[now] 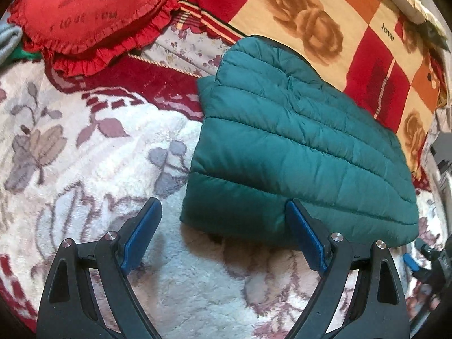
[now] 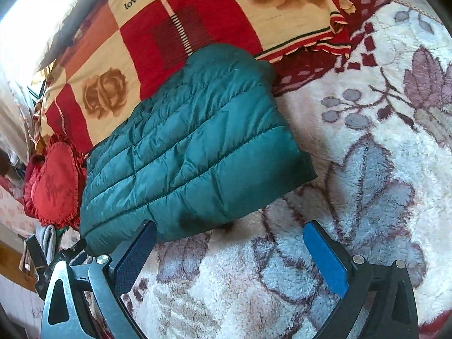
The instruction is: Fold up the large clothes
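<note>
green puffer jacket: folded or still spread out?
Folded. The green puffer jacket lies as a compact rectangular bundle on the floral blanket, no sleeves showing; neither gripper holds it.

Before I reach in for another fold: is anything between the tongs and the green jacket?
Nothing visible. Both the left tongs and right tongs stand open at the green jacket near edge, only bare fleece blanket between.

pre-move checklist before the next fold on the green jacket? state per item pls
1. Left gripper open, nothing held: ok.
2. Right gripper open, nothing held: ok.
3. Green puffer jacket lies folded and flat on the fleece blanket: ok.
4. Near hem reachable, nothing lying on it: ok.
5. Sleeves tucked inside: cannot tell.
6. Far end overlaps the rose quilt, not squared on the blanket: not ok.
</note>
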### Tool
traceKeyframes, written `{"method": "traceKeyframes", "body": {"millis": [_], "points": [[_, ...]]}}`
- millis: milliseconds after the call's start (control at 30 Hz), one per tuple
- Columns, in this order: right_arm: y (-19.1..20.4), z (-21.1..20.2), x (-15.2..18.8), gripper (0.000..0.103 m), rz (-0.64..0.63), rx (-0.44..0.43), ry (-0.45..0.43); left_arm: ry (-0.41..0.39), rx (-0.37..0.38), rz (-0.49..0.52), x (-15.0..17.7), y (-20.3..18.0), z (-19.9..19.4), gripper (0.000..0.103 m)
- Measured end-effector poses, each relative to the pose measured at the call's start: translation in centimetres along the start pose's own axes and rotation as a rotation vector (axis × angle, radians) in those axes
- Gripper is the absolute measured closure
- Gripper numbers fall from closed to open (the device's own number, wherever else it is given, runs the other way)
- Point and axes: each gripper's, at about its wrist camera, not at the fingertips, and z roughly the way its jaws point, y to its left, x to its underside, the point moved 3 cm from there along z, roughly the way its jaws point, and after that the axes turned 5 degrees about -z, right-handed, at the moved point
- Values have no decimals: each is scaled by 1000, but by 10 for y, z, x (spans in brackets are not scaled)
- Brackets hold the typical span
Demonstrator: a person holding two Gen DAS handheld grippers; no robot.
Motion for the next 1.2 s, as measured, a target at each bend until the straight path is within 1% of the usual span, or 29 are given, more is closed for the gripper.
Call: {"method": "traceKeyframes", "body": {"millis": [267,400,467,533,600,667,733,767,800,833,867,900,933,967,1000,1033,1067,1133,1200], "points": [[-3,9,-12,0,48,-43,-39,48,86,-115,-6,8,17,13],[-1,20,-21,0,79,-85,-42,49,147,-214,-15,14,24,13],[0,27,-26,0,77,-72,-41,53,166,-251,-18,15,28,12],[3,34,-34,0,70,-56,-41,52,163,-270,-21,14,32,10],[3,40,-40,0,81,-47,-40,47,156,-262,-24,10,36,10],[3,45,-45,0,94,-41,-42,51,148,-261,-25,7,40,6],[4,49,-49,0,97,-27,-43,58,146,-255,-26,5,43,6],[5,49,-50,4,95,-23,-46,66,150,-251,-27,4,43,7],[6,48,-50,14,90,-15,-48,70,155,-249,-28,5,44,8],[7,46,-50,19,80,-4,-52,69,165,-248,-28,5,43,17],[9,42,-51,31,67,0,-61,65,169,-240,-27,5,40,25],[11,38,-51,44,50,6,-70,59,168,-226,-27,5,38,29],[13,34,-51,49,30,13,-78,50,165,-204,-26,4,34,38],[16,29,-52,57,6,16,-84,43,161,-189,-26,3,30,47],[20,24,-53,62,-17,17,-85,37,161,-174,-26,2,24,52],[22,20,-53,64,-30,16,-83,34,167,-164,-26,2,18,59],[25,15,-52,65,-46,15,-82,31,172,-160,-25,2,13,63],[32,5,-49,67,-74,15,-85,28,189,-159,-23,4,1,66],[38,-9,-44,67,-99,6,-89,27,199,-154,-19,7,-12,66]]}}
